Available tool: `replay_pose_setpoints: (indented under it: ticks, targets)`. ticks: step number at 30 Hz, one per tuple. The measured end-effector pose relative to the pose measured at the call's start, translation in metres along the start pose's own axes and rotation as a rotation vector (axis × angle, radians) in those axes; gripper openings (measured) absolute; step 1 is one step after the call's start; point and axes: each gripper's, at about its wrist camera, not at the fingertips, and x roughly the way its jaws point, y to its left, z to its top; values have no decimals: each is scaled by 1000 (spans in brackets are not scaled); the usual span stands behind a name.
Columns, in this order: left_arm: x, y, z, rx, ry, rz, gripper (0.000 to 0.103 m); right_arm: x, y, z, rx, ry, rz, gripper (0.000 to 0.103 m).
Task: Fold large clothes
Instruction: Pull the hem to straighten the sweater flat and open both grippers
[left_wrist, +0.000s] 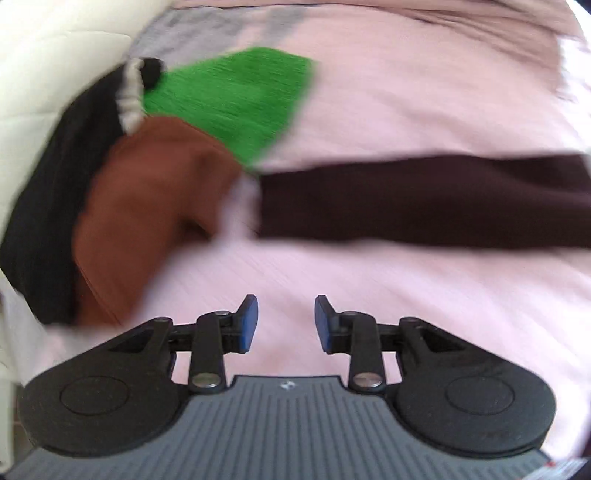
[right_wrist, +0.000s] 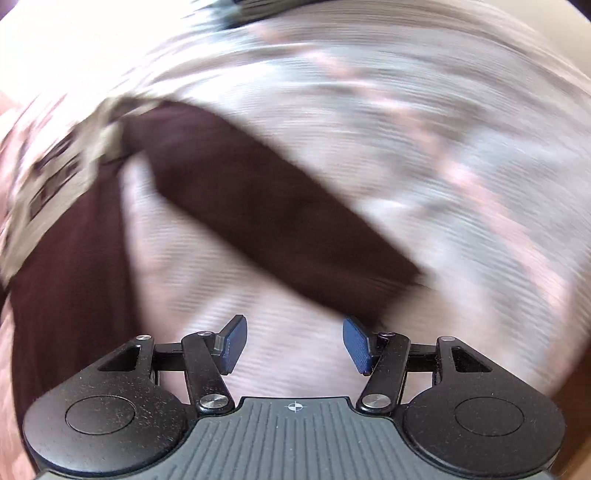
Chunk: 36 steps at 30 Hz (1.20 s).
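Both empty grippers, left gripper (left_wrist: 286, 323) and right gripper (right_wrist: 293, 345), hover jaws apart above the pink bedsheet (left_wrist: 369, 280), where the soft, limp dark maroon garment (left_wrist: 424, 199) lies spread, likely best pinched at its sleeve end (right_wrist: 399, 280).

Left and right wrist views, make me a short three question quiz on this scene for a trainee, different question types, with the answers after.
1. True or false: the left gripper is shut on the dark maroon garment.
2. Multiple choice: in the left wrist view, which piece lies directly beside the green cloth? A) a blue towel B) a rust-brown garment C) a yellow sock
3. Fill in: everything lies on a pale ____ sheet.

Key:
1. False. Its fingers stand apart over bare sheet; the right gripper is open too.
2. B
3. pink
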Motion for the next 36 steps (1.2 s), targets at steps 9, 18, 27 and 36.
replay_pose_setpoints:
  ticks: [9, 18, 27, 36]
  targets:
    - [-66, -139, -91, 68, 11, -329, 34, 12, -114, 12, 449, -152, 302, 46]
    - [-140, -187, -148, 126, -82, -368, 33, -63, -140, 95, 224, -459, 485, 5]
    - [-152, -206, -195, 133, -69, -360, 33, 31, -174, 214, 86, -464, 274, 5]
    - [-150, -146, -198, 175, -61, -284, 45, 26, -166, 164, 223, -330, 320, 59]
